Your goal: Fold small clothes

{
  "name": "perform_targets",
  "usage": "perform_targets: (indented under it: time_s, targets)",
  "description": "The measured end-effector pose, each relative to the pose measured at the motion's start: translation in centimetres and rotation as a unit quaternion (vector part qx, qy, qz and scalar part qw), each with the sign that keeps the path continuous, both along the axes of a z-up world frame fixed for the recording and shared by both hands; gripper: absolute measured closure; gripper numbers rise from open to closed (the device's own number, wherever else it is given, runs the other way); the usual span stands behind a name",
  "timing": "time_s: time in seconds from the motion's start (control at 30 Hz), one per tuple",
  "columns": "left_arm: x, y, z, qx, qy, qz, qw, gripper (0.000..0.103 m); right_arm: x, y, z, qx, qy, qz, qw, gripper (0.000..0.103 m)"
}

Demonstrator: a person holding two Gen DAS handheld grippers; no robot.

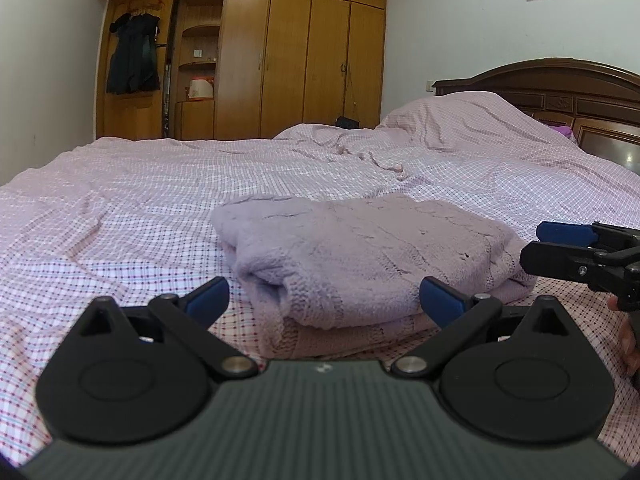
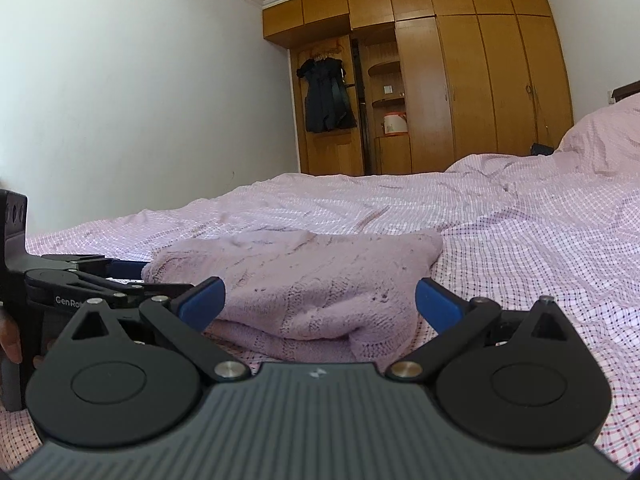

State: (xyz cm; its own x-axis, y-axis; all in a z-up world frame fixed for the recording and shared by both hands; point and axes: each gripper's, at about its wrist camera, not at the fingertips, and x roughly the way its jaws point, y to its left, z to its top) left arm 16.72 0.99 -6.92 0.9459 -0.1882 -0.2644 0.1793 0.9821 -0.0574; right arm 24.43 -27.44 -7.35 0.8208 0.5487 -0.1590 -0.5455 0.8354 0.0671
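Note:
A lilac knitted garment [image 1: 360, 256] lies folded into a thick rectangle on the pink checked bedsheet [image 1: 120, 208]. My left gripper [image 1: 324, 300] is open just in front of its near edge, blue pads [image 1: 208, 296] apart and holding nothing. My right gripper shows at the right edge of the left wrist view [image 1: 560, 244], open beside the garment's right corner. In the right wrist view the folded garment [image 2: 304, 280] lies straight ahead of the open right gripper [image 2: 320, 300], and the left gripper [image 2: 132, 276] sits low at its left side.
A heaped pink quilt [image 1: 460, 132] and dark wooden headboard [image 1: 560, 92] are at the back right. A wooden wardrobe [image 1: 288, 52] with a hanging dark coat [image 1: 132, 56] stands beyond the bed. White wall [image 2: 140, 100] on the left.

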Motion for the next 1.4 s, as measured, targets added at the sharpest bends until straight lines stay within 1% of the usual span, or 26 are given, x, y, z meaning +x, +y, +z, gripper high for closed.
perform_targets:
  time_s: [0.3,0.47,1.4]
  targets:
    - [0.0,0.0,-0.1,0.001,0.001,-0.001,1.0000,0.000,1.4,0.6,-0.6,-0.004,0.001,0.000,1.000,0.000]
    - [0.2,0.4,-0.1,-0.006,0.004,-0.002,1.0000,0.000,1.4,0.6,-0.6,-0.004,0.001,0.000,1.000,0.000]
    - [0.3,0.4,0.0,-0.005,0.011,0.000,0.9999,0.000,2.1,0.7,-0.9,-0.007,0.005,0.001,1.000,0.000]
